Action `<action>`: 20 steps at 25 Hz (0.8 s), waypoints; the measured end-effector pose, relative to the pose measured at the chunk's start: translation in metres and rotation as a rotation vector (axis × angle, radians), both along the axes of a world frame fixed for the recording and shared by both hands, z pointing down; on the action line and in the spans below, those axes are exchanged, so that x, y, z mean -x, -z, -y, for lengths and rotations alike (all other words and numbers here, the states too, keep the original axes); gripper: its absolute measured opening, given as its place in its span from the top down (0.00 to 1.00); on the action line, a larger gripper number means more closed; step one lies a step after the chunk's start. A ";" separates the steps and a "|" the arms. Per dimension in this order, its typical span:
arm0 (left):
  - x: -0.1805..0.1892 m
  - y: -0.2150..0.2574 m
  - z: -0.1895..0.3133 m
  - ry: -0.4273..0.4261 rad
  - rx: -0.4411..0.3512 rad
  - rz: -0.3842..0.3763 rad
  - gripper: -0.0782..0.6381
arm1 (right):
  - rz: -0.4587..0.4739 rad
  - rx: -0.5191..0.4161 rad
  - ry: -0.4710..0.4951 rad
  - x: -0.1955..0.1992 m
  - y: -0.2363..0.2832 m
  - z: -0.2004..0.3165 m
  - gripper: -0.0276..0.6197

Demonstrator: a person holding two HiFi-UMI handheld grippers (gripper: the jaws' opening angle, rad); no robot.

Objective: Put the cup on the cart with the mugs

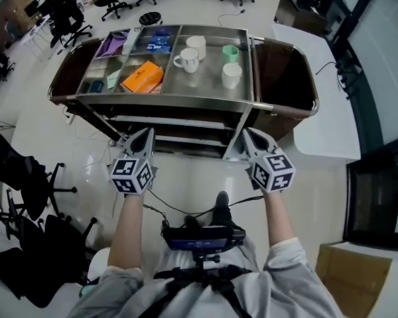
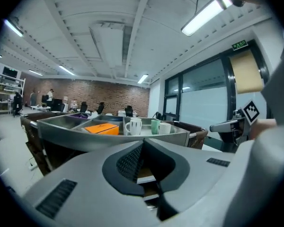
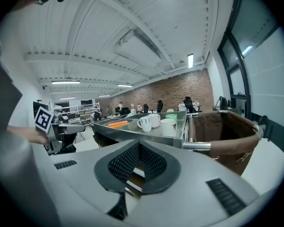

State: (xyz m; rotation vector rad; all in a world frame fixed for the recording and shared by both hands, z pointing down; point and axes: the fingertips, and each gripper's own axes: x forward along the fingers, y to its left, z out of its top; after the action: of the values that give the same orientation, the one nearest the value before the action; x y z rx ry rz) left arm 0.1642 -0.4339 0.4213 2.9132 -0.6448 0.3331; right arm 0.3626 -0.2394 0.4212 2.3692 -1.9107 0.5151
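The steel cart [image 1: 166, 99] stands in front of me. In its right top compartment are two white mugs [image 1: 188, 59], a green cup [image 1: 231, 53] and a white handleless cup [image 1: 231, 75], all upright. My left gripper [image 1: 148, 135] and right gripper [image 1: 247, 135] hover side by side just short of the cart's near edge, both shut with nothing between the pads. The left gripper view shows closed jaws below the mugs [image 2: 133, 126] and green cup [image 2: 155, 126]. In the right gripper view the white cup [image 3: 168, 126] stands nearest, beside a mug [image 3: 145, 123].
An orange box [image 1: 142, 77], a purple item [image 1: 111, 44] and blue items [image 1: 159, 42] fill the cart's left compartments. Brown bags [image 1: 285, 78] hang at both ends of the cart. A white table [image 1: 322, 105] is to the right, black office chairs [image 1: 26, 177] to the left.
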 end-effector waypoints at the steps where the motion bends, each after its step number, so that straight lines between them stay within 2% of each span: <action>1: 0.012 -0.008 -0.001 0.022 0.008 0.011 0.89 | 0.015 -0.007 -0.001 0.004 -0.004 -0.003 0.95; 5: 0.050 -0.029 -0.006 0.088 0.032 0.039 0.89 | 0.067 -0.024 0.005 0.016 -0.015 -0.014 0.95; 8: 0.066 -0.041 -0.009 0.110 0.029 0.069 0.89 | 0.068 -0.017 0.005 0.024 -0.018 -0.017 0.95; 13: 0.079 -0.045 -0.013 0.118 0.032 0.078 0.89 | 0.007 0.022 0.002 0.031 -0.017 -0.021 0.95; 20: 0.085 -0.051 -0.018 0.105 0.045 0.078 0.89 | 0.019 0.037 0.002 0.036 -0.032 -0.024 0.95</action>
State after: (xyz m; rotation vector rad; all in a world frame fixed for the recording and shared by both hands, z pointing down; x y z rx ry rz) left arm 0.0787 -0.4161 0.4724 2.8225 -0.7876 0.4436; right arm 0.3267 -0.2150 0.4534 2.3477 -1.8948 0.5699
